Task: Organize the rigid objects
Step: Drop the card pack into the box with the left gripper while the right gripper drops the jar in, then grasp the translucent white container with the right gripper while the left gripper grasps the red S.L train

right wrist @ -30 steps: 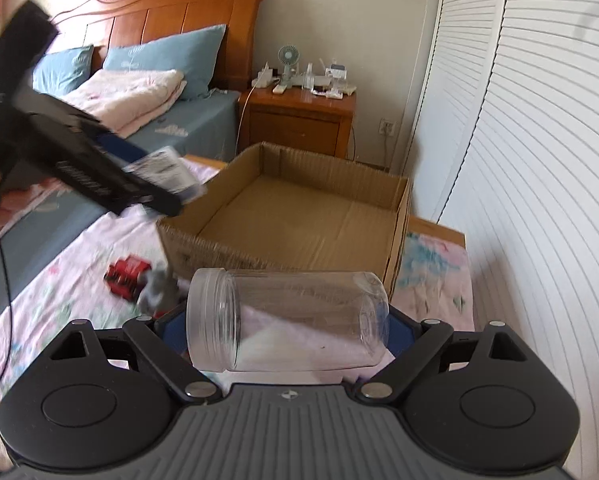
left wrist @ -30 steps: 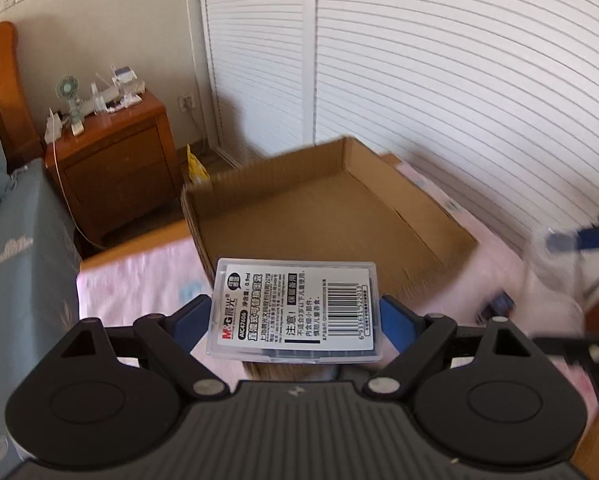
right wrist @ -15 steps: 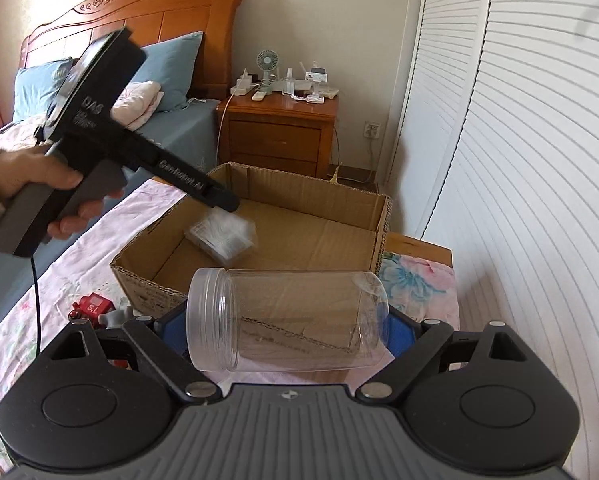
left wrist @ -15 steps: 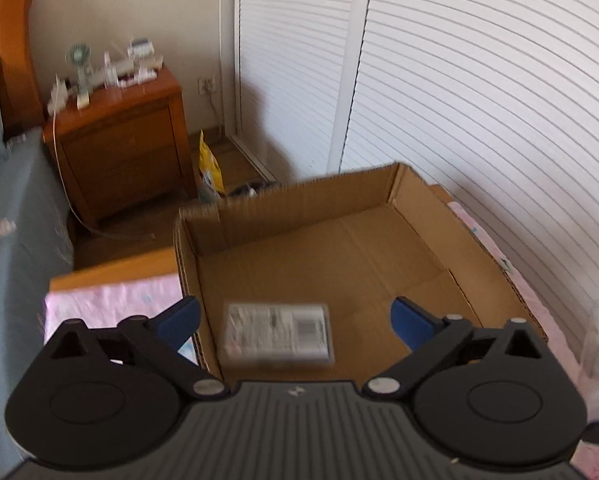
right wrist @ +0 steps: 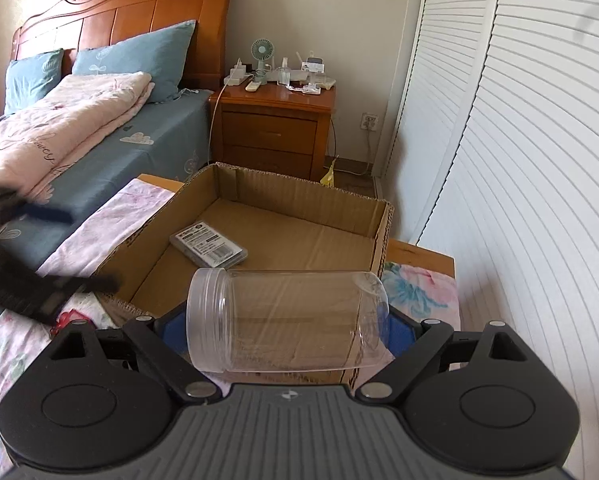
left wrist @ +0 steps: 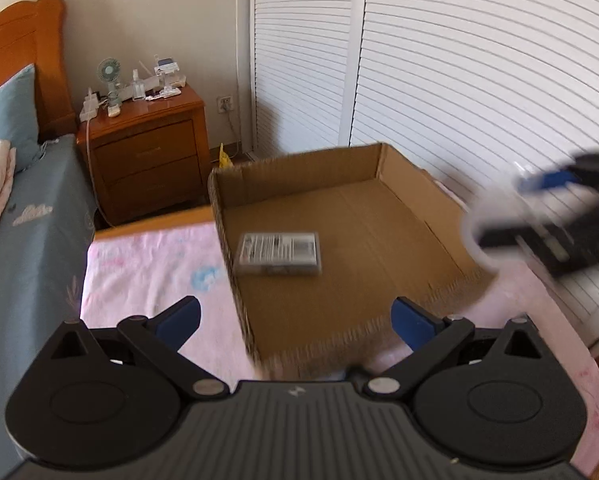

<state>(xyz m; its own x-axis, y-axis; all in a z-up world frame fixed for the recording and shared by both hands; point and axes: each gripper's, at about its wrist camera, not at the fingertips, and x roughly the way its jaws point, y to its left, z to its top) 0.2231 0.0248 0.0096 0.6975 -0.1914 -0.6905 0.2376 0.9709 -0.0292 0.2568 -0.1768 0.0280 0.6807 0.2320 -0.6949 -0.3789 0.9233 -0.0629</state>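
now the main risk sits with the clear plastic jar (right wrist: 287,320): it lies sideways across the right gripper (right wrist: 285,328), pinched end to end between the blue pads, and a smooth round wall like that could roll or squirt out if the hold loosens before it is well inside the cardboard box (right wrist: 381,232). dropped from a height, it could also bounce, or land on the flat plastic case (right wrist: 208,242) already lying on the box floor.

the left gripper (left wrist: 295,318) stands wide open with nothing between its blue fingers (left wrist: 179,320); its jaws have just been opening. the case (left wrist: 279,250) lies ahead of those fingers, nearer the left one, close to the box's left wall (left wrist: 229,256) and apart from both pads.

from the right wrist, the jar's threaded mouth is at the left finger and its base at the right, with the box floor ahead of and below it. the case lies beyond the left finger, clear of the jar.
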